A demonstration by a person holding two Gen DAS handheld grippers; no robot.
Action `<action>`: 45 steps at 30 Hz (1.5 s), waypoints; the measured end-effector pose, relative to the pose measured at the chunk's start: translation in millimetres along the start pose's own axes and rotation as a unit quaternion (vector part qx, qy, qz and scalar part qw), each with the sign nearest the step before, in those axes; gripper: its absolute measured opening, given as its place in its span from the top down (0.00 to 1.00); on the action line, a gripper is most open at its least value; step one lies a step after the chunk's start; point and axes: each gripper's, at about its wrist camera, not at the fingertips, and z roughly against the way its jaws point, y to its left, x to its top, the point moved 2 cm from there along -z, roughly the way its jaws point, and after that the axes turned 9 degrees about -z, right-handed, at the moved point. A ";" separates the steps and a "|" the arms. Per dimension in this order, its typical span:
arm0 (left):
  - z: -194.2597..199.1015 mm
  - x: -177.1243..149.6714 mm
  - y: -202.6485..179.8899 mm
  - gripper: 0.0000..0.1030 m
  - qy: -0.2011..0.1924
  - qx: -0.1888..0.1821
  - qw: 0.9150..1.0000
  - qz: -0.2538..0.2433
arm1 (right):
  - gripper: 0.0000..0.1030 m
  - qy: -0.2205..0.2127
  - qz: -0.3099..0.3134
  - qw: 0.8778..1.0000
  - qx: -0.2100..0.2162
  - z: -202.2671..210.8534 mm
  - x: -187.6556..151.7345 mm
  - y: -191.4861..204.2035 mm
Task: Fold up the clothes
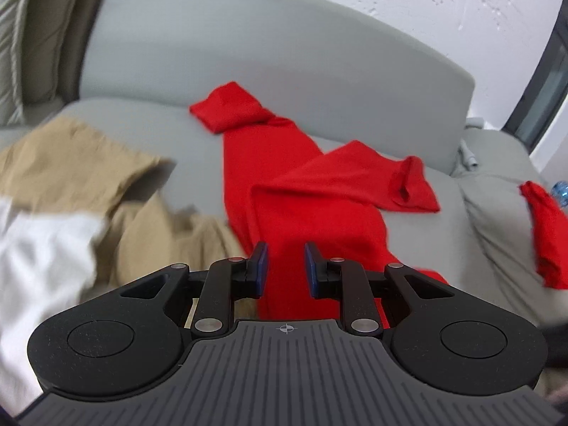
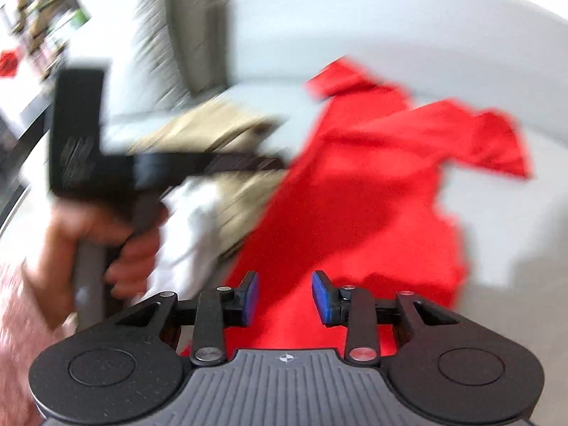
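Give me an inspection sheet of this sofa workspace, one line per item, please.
Surface: grey sofa, seat partly covered by clothes.
Job's things: red shirt spread unfolded with both sleeves out; tan garment and white garment crumpled to its left.
Clutter: second red cloth on the grey cushion at right; a blue object at the frame edge, too cut off to name.
Grippers: left gripper open above the shirt; right gripper open above the shirt; neither holds anything.
Cables: a grey cable-like piece beside the cushion, unclear.
Surroundings: white wall, striped pillow at left; right view blurred.
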 end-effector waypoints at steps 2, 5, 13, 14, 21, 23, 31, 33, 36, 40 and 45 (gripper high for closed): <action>-11.5 7.0 5.8 0.70 0.002 -0.004 1.000 0.004 | 0.66 -0.019 -0.038 0.999 0.005 -7.0 15.8 -16.2; -31.7 15.7 26.4 0.71 0.005 -0.010 1.000 0.025 | 0.65 -0.032 -0.089 0.995 0.019 -30.8 36.5 -33.1; -70.7 17.3 55.7 0.81 0.053 -0.043 0.996 0.058 | 0.65 -0.017 -0.171 0.983 0.064 -80.1 54.5 -62.9; -73.4 16.5 55.9 0.81 0.058 -0.038 0.996 0.055 | 0.65 -0.014 -0.171 0.983 0.066 -85.0 55.3 -65.0; -94.9 13.1 44.8 0.81 0.094 -0.008 0.995 0.012 | 0.65 -0.008 -0.171 0.984 0.054 -98.9 53.0 -74.0; -98.8 11.2 43.8 0.81 0.100 -0.003 0.995 0.012 | 0.65 -0.012 -0.164 0.985 0.046 -100.6 54.9 -75.5; -106.8 8.5 39.6 0.81 0.106 0.005 0.994 0.009 | 0.54 -0.074 -0.267 0.961 -0.001 -99.1 75.7 -127.6; -108.0 8.0 38.9 0.80 0.105 0.008 0.994 0.006 | 0.51 -0.081 -0.331 0.940 0.006 -101.4 78.0 -150.7; -110.6 7.1 35.4 0.80 0.102 0.014 0.995 -0.004 | 0.51 -0.085 -0.402 0.912 0.002 -109.3 73.7 -175.6; -115.2 5.0 28.3 0.81 0.098 0.024 0.995 -0.026 | 0.57 -0.117 -0.463 0.879 0.002 -118.3 63.2 -198.3; -118.5 6.8 25.5 0.94 0.086 0.031 0.995 -0.038 | 0.91 -0.166 -0.439 0.883 -0.028 -118.9 78.9 -208.0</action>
